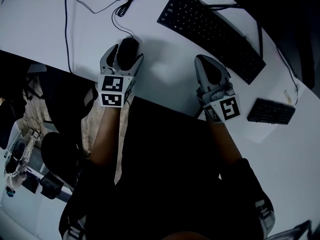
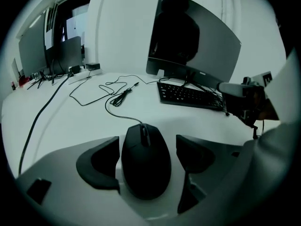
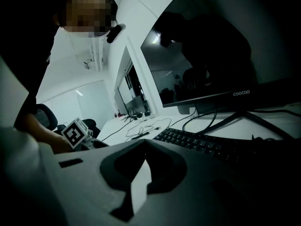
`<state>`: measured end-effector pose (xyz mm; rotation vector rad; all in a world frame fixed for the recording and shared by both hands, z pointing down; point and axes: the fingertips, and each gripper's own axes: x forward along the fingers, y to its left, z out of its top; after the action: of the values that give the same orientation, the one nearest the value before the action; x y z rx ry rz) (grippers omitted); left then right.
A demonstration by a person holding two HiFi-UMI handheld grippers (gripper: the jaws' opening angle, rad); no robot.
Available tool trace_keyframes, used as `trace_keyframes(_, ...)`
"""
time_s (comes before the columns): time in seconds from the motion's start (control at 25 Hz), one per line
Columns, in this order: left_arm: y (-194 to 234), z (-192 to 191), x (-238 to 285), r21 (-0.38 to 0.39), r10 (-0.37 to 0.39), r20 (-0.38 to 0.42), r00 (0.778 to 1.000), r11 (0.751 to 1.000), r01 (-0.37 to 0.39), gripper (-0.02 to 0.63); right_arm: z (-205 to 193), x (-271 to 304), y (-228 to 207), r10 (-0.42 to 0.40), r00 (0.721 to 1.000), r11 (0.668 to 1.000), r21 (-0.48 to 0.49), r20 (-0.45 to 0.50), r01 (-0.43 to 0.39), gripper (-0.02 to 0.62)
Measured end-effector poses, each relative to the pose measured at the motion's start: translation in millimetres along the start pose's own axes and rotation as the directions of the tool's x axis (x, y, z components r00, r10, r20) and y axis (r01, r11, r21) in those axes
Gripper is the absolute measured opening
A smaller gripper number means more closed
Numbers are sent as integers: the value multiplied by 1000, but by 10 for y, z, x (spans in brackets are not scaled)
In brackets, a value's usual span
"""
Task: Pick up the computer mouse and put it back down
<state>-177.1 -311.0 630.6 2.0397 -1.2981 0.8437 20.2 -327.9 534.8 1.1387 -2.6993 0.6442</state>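
The black computer mouse point(image 1: 128, 49) point(image 2: 146, 166) lies on the white desk point(image 1: 165, 74), its cable running away from me. My left gripper point(image 1: 123, 55) point(image 2: 148, 147) straddles it, one dark pad on each side. Narrow gaps show between the pads and the mouse, so the jaws stand open around it. My right gripper point(image 1: 205, 63) point(image 3: 143, 147) hovers over the desk's front edge to the right, apart from the mouse. Its pads meet at the tip and hold nothing.
A black keyboard point(image 1: 210, 34) point(image 2: 188, 95) point(image 3: 211, 145) lies diagonally at the back right, in front of a monitor point(image 2: 193, 46) point(image 3: 211, 46). A small black keypad point(image 1: 272, 111) sits at the right. Loose cables point(image 1: 122, 6) cross the desk behind the mouse.
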Motion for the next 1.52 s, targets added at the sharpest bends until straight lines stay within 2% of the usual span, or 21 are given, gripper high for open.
trace_keyframes(0.48,66,-69,59,-18,4,-36,999,1000,-5,351,-26,100,-82,-1,1000,1000,8,-9,2,3)
trace_keyframes(0.68,79,-73,47,0,18,-46,999,1000,-18,306,-2,71,-128,-8,1000,1000,10,-1,8,3)
trace_keyframes(1.04,101,-77,49,-19,17,-44,999,1000,-18,302,8,2,-215,-33,999,999,9,9,33,3)
trace_keyframes(1.2,96,-25,-5,-34,19,-18,1000,999,-20,301,61,-95,-213,-36,999,999,1,31,36,3)
trace_keyframes(1.52,34,321,-295,-36,46,100,994,998,-43,301,182,-423,-167,-45,996,999,-18,76,46,3)
